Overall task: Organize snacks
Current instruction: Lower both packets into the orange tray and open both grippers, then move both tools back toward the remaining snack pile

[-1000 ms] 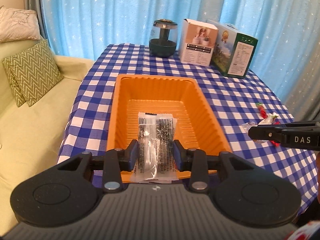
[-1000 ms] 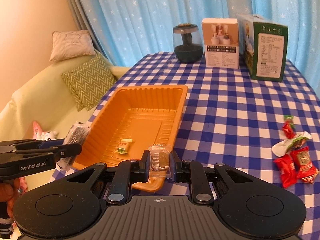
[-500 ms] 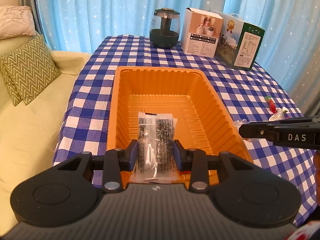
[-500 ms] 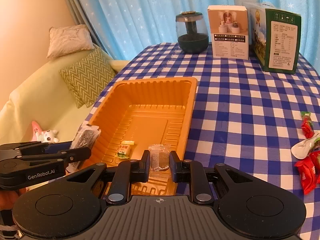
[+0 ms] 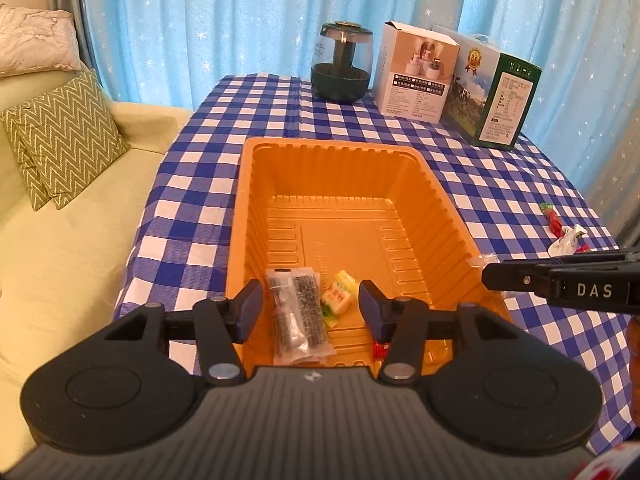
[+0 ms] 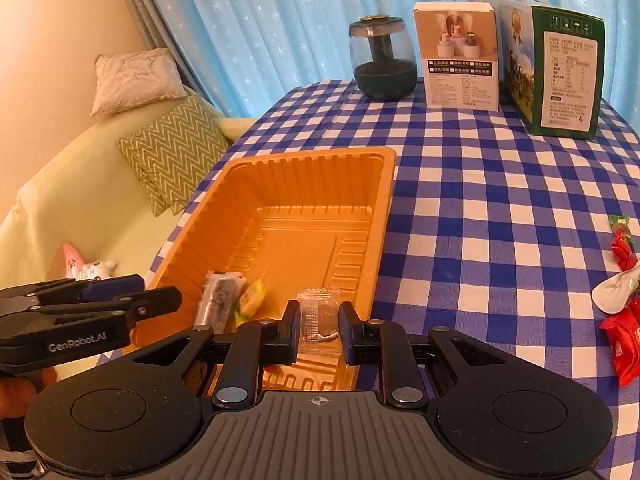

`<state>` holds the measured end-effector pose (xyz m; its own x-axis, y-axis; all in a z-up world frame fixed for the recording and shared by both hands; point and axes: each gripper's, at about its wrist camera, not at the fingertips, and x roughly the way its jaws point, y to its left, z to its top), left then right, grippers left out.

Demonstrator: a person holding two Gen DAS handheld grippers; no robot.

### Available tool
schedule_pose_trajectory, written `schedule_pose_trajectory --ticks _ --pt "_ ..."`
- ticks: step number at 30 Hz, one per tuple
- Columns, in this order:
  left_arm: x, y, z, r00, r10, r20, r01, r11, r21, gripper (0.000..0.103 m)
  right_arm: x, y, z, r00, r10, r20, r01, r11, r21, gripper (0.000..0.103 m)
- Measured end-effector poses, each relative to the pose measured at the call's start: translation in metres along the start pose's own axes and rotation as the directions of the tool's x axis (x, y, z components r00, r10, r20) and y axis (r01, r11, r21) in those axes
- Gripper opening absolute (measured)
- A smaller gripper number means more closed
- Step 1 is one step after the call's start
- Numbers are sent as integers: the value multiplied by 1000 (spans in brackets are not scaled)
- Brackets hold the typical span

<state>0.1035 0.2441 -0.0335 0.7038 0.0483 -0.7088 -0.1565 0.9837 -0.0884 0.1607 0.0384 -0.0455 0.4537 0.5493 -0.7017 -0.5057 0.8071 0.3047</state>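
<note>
An orange tray point(image 5: 332, 146) point(image 6: 312, 156) sits on the blue checked tablecloth. My left gripper point(image 5: 311, 306) point(image 6: 160, 292) hovers over the tray's near end with its jaws opening. The dark snack packet point(image 5: 298, 316) point(image 6: 218, 300) lies on the tray floor between them, free of both pads. A yellow-green candy point(image 5: 339, 296) point(image 6: 252, 300) lies beside it, and a red candy point(image 5: 382, 347) shows under the right finger. My right gripper point(image 6: 319, 322) point(image 5: 486, 276) is shut on a clear snack packet point(image 6: 319, 316) above the tray's near right corner.
Loose red and white snacks point(image 6: 624, 332) point(image 5: 568, 240) lie on the cloth at the right. A dark glass jar point(image 5: 341, 68), a white box point(image 5: 416, 72) and a green box point(image 5: 496, 100) stand at the table's far edge. A sofa with cushions point(image 5: 64, 136) is left.
The left jaws have parted and the dark packet has dropped onto the tray floor beside the yellow-green candy. Both grippers came lower and nearer over the tray; the right still grips its clear packet.
</note>
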Motion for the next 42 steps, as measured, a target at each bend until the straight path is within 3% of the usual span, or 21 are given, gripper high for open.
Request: schedule_pose_trajectory --ticks 9,11,12,13,15,27,42 --pt "-14 5 -3 1000 3 18 -3 1000 -13 49 -1 4 3 1000 22 11 -22 1000 7 21" --pt "-16 5 -4 1000 8 19 -7 1000 -15 54 0 5 5 999 49 14 -49 999 0 21" --pt "-18 5 -4 1000 11 20 -10 1000 -18 56 1 5 5 998 64 7 -64 998 -3 25" --pt "-19 5 -5 1000 12 22 -11 1000 -21 59 0 5 5 998 67 7 -67 998 -3 42" --pt "-23 6 -5 1000 12 28 -11 1000 -29 60 -7 2 4 998 59 38 -59 998 9 60" --pt "-56 -21 -9 998 -12 61 14 1000 -25 66 -81 -40 -44 993 -85 84 74 990 123 60" --pt "-91 -100 -24 990 -121 66 119 992 28 77 -185 -83 -86 942 -299 154 261 939 225 60"
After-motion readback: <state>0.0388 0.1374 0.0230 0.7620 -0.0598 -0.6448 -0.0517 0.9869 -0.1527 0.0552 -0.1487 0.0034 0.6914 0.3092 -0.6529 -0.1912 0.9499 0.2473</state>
